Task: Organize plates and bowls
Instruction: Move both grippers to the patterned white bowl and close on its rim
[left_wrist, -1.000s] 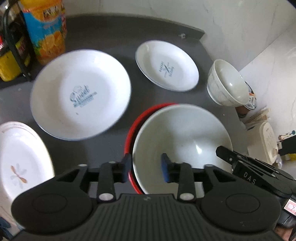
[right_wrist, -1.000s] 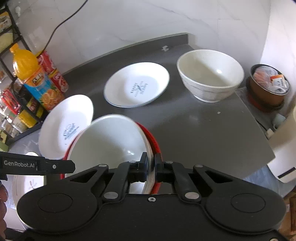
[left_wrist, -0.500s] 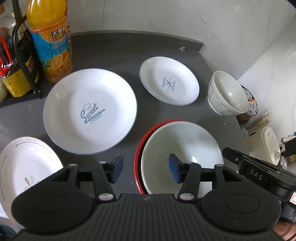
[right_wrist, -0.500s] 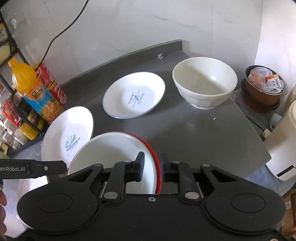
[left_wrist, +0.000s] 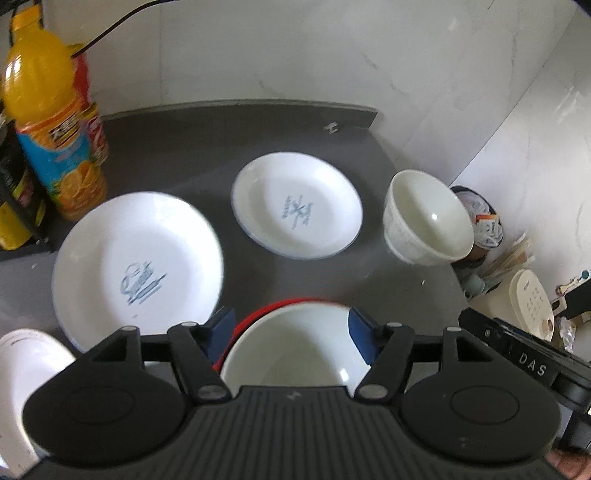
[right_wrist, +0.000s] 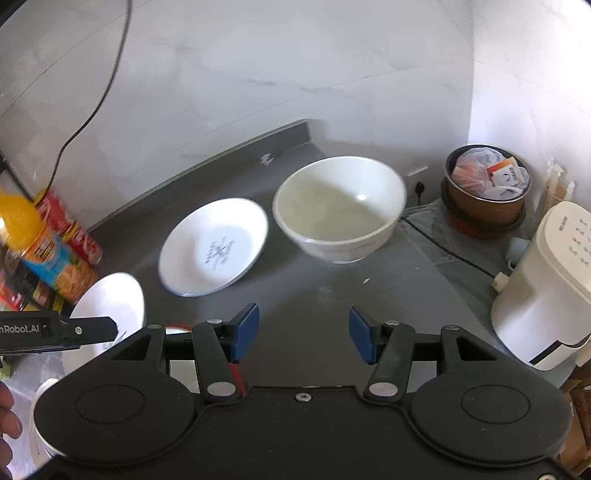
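On the dark grey counter (left_wrist: 207, 147) lie a large white plate with blue lettering (left_wrist: 136, 266), a smaller white plate (left_wrist: 295, 210) (right_wrist: 214, 247) and a deep white bowl (left_wrist: 424, 221) (right_wrist: 340, 206). A white bowl nested in a red-rimmed one (left_wrist: 288, 347) sits right below my left gripper (left_wrist: 291, 336), which is open above it. My right gripper (right_wrist: 303, 332) is open over bare counter, short of the deep bowl. Another white plate (left_wrist: 22, 369) lies at the lower left.
An orange juice bottle (left_wrist: 51, 122) and a red can (right_wrist: 70, 225) stand at the back left by a rack. Past the counter's right edge are a brown pot with packets (right_wrist: 484, 188) and a white appliance (right_wrist: 543, 288). A marble wall backs the counter.
Both grippers let go of the nested bowls, opened wide and drew back and up. The nested bowls now rest on the counter under the left gripper.
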